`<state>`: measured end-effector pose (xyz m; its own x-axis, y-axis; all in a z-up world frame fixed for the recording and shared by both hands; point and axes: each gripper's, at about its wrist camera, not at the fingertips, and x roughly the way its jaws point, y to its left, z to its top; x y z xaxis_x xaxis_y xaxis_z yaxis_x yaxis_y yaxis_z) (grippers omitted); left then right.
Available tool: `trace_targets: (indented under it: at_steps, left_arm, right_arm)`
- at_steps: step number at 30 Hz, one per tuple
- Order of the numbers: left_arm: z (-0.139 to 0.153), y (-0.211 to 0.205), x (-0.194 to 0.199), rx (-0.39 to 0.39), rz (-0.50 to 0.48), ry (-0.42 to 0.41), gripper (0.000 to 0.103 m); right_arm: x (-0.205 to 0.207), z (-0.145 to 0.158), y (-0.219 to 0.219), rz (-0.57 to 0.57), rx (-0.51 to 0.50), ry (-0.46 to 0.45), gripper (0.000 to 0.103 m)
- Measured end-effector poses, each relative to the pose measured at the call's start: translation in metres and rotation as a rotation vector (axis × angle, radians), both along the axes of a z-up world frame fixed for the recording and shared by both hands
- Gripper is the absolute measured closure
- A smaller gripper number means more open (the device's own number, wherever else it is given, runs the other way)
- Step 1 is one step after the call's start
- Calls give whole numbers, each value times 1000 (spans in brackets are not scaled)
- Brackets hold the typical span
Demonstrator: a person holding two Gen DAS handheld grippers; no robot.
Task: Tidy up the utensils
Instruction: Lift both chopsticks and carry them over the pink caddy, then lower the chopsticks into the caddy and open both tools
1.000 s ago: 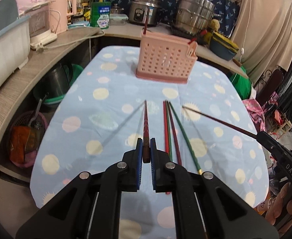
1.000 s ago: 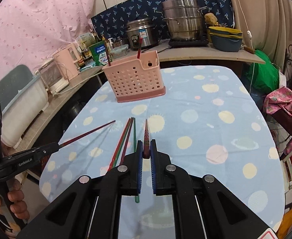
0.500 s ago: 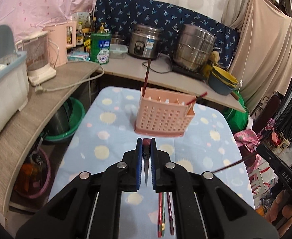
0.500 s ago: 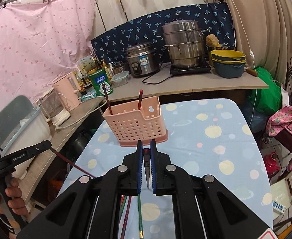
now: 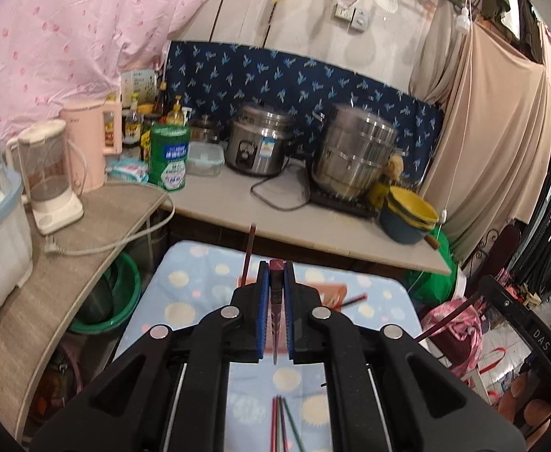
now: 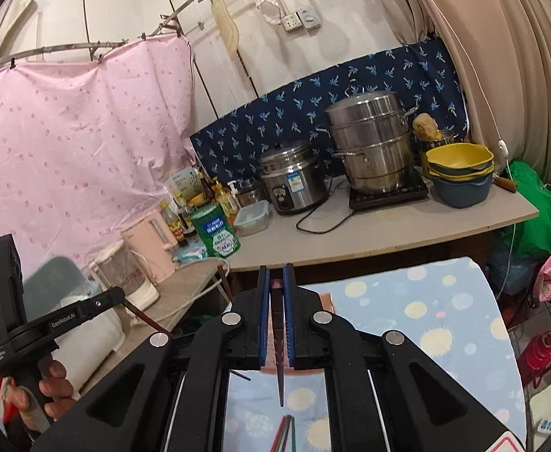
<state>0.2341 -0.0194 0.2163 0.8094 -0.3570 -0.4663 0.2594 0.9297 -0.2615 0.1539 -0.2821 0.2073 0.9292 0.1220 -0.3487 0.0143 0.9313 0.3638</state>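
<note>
My left gripper (image 5: 275,275) is shut on a dark red chopstick (image 5: 275,324) that hangs point-down between the jaws, high above the table. My right gripper (image 6: 276,277) is shut on another dark red chopstick (image 6: 280,361), also point-down. The pink slotted utensil basket (image 5: 332,293) is mostly hidden behind the left fingers; a chopstick (image 5: 248,254) stands in it. In the right wrist view only a corner of the basket (image 6: 326,299) shows. Red and green chopsticks (image 5: 281,427) lie on the blue spotted tablecloth below; they also show in the right wrist view (image 6: 285,433).
A counter (image 5: 283,214) behind the table carries a rice cooker (image 5: 260,147), a steel steamer pot (image 5: 354,158), stacked bowls (image 5: 411,218), a green canister (image 5: 168,158) and kettles. A green basin (image 5: 117,293) sits under the counter at left. Clothes hang at right.
Both grippers have risen and tilted up with their chopsticks. The basket has dropped behind the fingers and the table chopsticks now sit at the bottom edge.
</note>
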Motion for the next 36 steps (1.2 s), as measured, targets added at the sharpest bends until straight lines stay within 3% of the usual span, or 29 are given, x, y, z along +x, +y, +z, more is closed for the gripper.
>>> trace_targets:
  at_steps: [6, 12, 21, 28, 36]
  left_arm:
    - [37, -7, 24, -11, 19, -83, 96]
    - [48, -13, 54, -12, 45, -122, 96]
    - [11, -18, 100, 1, 65, -41, 96]
    - [-32, -24, 114, 34, 64, 33, 96]
    - [-64, -27, 119, 63, 61, 93, 95]
  right_arm:
    - [40, 28, -10, -6, 60, -66, 96]
    - [72, 32, -14, -26, 71, -76, 96]
    - [116, 0, -18, -59, 54, -4, 96]
    - [136, -42, -15, -51, 53, 84, 96]
    - [141, -62, -6, -34, 27, 130, 94]
